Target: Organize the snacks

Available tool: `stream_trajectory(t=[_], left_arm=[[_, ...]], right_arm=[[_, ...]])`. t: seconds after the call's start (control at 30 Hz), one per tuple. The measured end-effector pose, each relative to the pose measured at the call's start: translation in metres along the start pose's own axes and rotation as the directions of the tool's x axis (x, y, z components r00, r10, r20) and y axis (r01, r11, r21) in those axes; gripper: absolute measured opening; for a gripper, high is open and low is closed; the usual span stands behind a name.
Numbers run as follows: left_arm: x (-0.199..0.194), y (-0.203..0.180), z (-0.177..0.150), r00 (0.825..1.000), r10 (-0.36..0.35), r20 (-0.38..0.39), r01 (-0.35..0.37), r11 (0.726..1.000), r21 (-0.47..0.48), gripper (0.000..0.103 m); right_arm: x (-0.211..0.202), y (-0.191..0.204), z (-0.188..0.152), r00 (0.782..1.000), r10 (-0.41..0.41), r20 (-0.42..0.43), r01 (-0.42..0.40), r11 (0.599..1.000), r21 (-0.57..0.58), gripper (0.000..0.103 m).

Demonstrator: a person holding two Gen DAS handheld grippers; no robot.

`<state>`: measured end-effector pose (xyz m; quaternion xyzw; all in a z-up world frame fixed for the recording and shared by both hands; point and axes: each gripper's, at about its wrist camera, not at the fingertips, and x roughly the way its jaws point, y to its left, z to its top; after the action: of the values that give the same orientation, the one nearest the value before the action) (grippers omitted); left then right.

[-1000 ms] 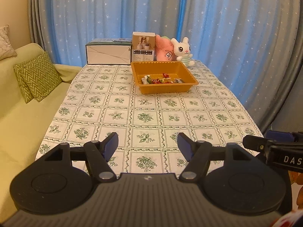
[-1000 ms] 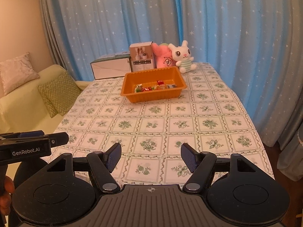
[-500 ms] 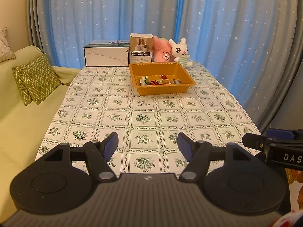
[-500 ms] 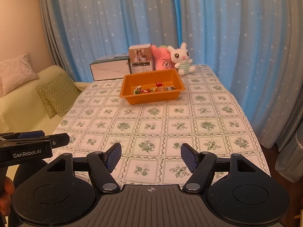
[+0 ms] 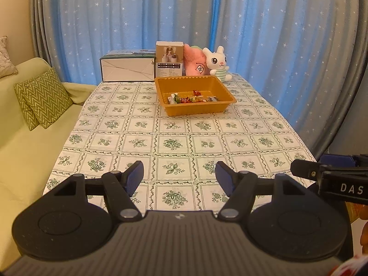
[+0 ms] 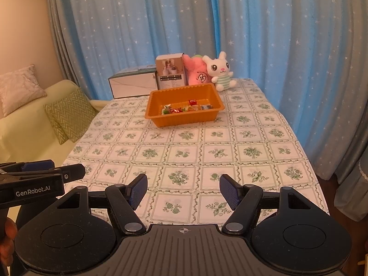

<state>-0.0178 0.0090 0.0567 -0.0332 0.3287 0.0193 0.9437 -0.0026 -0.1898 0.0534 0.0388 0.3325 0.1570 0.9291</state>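
Near edge first: left gripper (image 5: 179, 176) spread wide, nothing between the pads; right gripper (image 6: 183, 192) likewise spread and empty, side by side just above the near end of the table (image 5: 174, 147). Between grippers and tray only bare floral cloth, no loose wrappers visible. Farther off, toward the far end: orange tray (image 5: 195, 110), with the snacks (image 5: 193, 99) heaped along its near wall. Likely at the very start or very end of the sorting; hard to say which. If reaching in: approach low over the near rim, pinch one wrapper at a time, avoid nudging the light tray. Behind it, boxes (image 5: 127, 69) and plush toys (image 5: 216, 63) against the curtain.
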Motion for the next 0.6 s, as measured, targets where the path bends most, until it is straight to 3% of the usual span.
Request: stream_trajectory(t=[0.6], left_arm=[[-0.0006,-0.0013,-0.0044,1.000,-0.006,-0.008,0.006,1.000,0.008,0.067]], right_arm=[[0.0066,0.0021,-0.0015,1.000,0.002,-0.017,-0.002,1.000,0.014,0.069]])
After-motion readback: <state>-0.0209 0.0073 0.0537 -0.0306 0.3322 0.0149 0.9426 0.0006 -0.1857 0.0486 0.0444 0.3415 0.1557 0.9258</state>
